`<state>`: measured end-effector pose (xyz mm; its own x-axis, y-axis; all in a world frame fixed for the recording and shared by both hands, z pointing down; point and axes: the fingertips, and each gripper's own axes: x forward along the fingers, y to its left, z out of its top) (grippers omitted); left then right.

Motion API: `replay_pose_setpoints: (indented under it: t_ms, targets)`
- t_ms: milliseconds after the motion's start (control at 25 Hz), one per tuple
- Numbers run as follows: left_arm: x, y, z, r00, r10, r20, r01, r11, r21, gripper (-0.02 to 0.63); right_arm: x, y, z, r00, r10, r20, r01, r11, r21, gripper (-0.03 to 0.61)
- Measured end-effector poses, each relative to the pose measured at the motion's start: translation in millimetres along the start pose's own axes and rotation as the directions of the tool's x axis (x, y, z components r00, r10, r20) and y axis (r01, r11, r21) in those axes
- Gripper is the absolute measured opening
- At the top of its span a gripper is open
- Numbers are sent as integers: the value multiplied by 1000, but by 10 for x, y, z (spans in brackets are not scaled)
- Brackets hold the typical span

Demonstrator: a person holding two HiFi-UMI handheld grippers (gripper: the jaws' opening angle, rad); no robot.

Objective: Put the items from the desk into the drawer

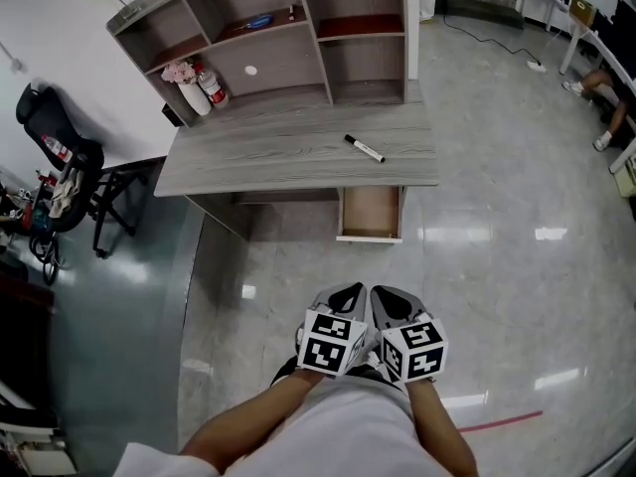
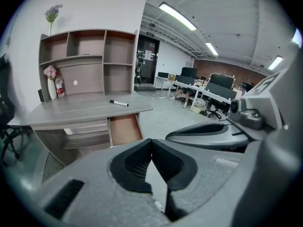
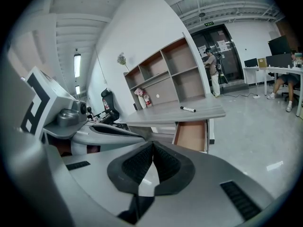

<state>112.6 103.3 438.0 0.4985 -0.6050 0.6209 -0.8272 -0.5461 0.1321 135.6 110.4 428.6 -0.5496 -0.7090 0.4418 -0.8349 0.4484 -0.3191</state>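
Note:
A black-and-white marker (image 1: 364,148) lies on the grey desk (image 1: 278,157), near its right front; it also shows as the marker (image 2: 119,103) and the marker (image 3: 188,109) in the gripper views. Under the desk's right end an open wooden drawer (image 1: 369,215) stands pulled out, and what I see of it holds nothing. My left gripper (image 1: 345,298) and right gripper (image 1: 394,298) are held side by side close to my body, well short of the desk. Both are shut, their pads touching at the tips with nothing between them.
A shelf unit (image 1: 268,28) stands at the desk's back, with a vase of flowers (image 1: 187,82) and a red bottle (image 1: 212,85) at its left. A black chair (image 1: 60,167) with clutter stands left of the desk. More desks and seated people (image 2: 189,96) fill the room's far side.

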Motion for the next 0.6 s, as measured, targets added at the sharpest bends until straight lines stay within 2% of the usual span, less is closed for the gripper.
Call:
replay_pose_setpoints:
  t_ms: [280,600]
  targets:
    - [251,122,157,999,-37,7,37,999,-14,2,200,-154,90,999,-27,-22,27,1000,-5,2]
    - [633,649,364,997,-79,1,79,997,-22,2,778,-351,340,996,-81,-39,82,997,6,2]
